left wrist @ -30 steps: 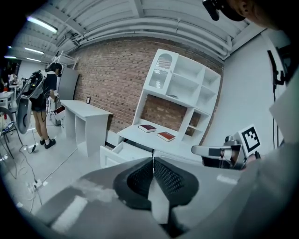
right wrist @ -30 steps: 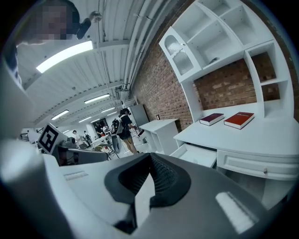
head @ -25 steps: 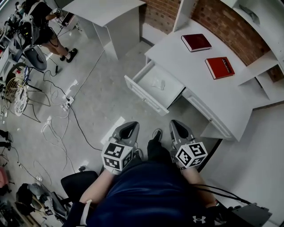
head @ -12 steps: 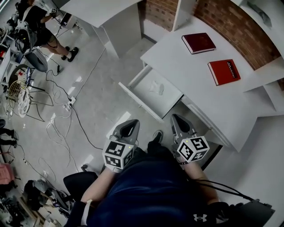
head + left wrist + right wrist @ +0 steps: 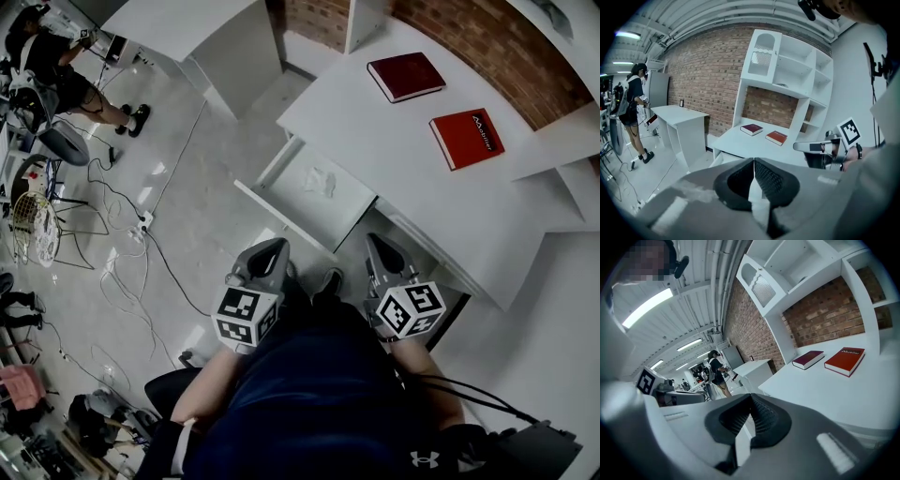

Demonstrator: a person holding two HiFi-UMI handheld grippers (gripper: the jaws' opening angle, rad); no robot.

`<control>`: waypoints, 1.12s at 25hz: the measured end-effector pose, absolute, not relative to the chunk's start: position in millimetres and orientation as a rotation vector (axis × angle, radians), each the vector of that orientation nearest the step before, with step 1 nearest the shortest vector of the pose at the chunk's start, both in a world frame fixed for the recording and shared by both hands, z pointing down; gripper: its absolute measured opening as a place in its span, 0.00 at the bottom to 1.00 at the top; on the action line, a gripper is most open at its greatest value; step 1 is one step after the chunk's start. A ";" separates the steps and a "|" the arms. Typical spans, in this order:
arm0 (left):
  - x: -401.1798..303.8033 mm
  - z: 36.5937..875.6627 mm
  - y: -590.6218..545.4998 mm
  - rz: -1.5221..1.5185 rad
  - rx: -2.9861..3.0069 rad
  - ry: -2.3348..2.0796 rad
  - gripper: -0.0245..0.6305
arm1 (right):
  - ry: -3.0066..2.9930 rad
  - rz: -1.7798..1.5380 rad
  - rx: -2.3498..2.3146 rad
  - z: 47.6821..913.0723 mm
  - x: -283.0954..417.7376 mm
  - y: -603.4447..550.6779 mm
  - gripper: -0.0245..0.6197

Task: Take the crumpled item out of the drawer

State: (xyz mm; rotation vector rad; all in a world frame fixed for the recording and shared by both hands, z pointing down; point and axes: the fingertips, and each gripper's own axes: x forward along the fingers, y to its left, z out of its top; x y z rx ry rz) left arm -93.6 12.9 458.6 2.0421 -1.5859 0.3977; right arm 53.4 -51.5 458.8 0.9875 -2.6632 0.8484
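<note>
The drawer (image 5: 349, 202) is open and the crumpled item (image 5: 321, 180) lies inside it, untouched, so the whole picking is left for you. Your left gripper (image 5: 274, 247) and your right gripper (image 5: 379, 242) both have the jaws closed on nothing and hang near the drawer's front, so I think one must open first. The dark book (image 5: 405, 77) and the red book (image 5: 467, 138) lie well apart on the desk (image 5: 394, 164); only the drawer's front wall stands in your way.

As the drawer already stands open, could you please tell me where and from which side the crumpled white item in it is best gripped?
Probably from above, through the open top: the crumpled white item lies low on the floor of the drawer, whose walls would block a level approach. Pinch across its raised folds near the middle.
</note>
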 end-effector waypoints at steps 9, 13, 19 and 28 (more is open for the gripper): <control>-140.9 491.9 -48.9 0.544 2.118 -1.532 0.05 | -2.566 0.893 1.164 479.3 50.9 -80.1 0.04; -149.0 514.0 -79.6 0.672 2.211 -1.449 0.05 | -2.512 0.938 1.258 488.6 48.7 -87.5 0.04; -128.2 565.5 -116.5 0.935 2.439 -1.238 0.05 | -2.401 1.012 1.439 508.7 61.2 -85.7 0.04; -84.8 685.5 -139.0 1.525 2.611 -0.713 0.17 | -2.229 1.125 1.676 531.1 97.1 -65.2 0.04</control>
